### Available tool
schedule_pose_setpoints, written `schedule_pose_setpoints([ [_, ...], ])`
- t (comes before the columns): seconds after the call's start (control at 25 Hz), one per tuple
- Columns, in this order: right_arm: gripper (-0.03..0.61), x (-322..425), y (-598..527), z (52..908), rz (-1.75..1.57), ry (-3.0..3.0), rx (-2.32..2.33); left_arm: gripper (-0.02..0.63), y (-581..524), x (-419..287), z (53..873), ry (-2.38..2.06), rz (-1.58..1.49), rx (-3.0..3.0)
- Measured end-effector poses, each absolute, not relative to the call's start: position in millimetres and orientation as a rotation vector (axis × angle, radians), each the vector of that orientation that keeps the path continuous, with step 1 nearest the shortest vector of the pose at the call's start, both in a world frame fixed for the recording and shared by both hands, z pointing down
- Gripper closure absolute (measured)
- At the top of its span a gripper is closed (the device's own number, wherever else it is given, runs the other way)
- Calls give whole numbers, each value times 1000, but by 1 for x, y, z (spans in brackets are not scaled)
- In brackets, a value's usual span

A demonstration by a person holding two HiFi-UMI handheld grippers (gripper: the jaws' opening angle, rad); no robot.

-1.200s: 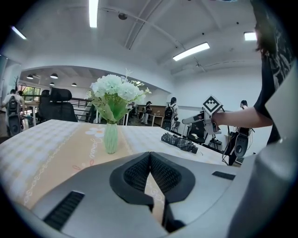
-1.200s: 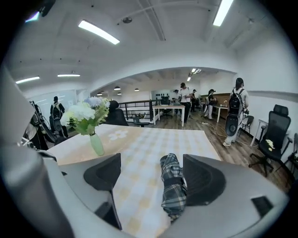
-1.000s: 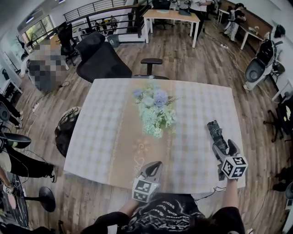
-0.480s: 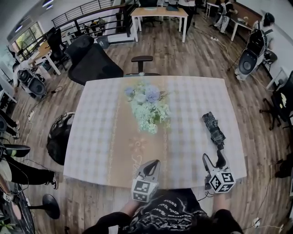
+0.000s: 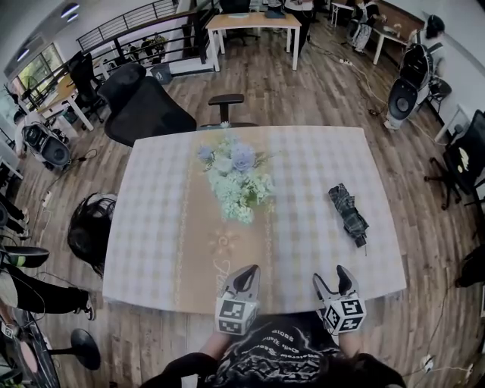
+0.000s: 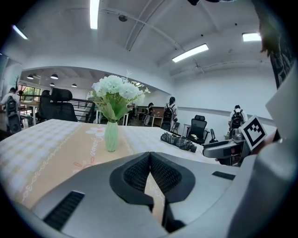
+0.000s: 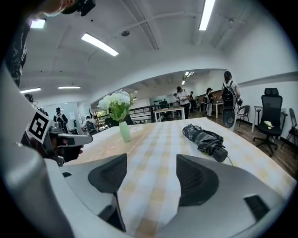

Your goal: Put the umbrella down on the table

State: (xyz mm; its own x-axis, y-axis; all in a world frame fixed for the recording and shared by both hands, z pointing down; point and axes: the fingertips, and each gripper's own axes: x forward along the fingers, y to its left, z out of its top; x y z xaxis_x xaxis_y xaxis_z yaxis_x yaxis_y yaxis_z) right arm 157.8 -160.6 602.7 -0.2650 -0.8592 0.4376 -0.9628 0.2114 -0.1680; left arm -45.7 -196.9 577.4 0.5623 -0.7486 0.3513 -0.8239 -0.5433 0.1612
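Green vase (image 6: pixel 111 137) holding white and blue flowers (image 5: pixel 235 178), upright; black office chair (image 5: pixel 144 110) behind, on wooden floor (image 5: pixel 326 98).

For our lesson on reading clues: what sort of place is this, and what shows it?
Probably an open-plan office or lab workspace: a black office chair stands behind the table, a work desk stands further back on the wooden floor, and there are strip lights overhead.
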Motion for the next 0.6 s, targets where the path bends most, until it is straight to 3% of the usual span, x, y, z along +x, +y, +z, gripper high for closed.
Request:
schedule_pose_setpoints([
  [0.16,246,151,-163,599,576,-2247,1708,594,-198,-41,577,-1279,346,2497],
  [0.36,311,157,-171,590,514,-2223,1767,594,-202,-41,580,-1283,337,2502],
  [0.6,469,159,-176,580,447,-2180,1791,594,-203,-45,579,-1271,333,2489],
])
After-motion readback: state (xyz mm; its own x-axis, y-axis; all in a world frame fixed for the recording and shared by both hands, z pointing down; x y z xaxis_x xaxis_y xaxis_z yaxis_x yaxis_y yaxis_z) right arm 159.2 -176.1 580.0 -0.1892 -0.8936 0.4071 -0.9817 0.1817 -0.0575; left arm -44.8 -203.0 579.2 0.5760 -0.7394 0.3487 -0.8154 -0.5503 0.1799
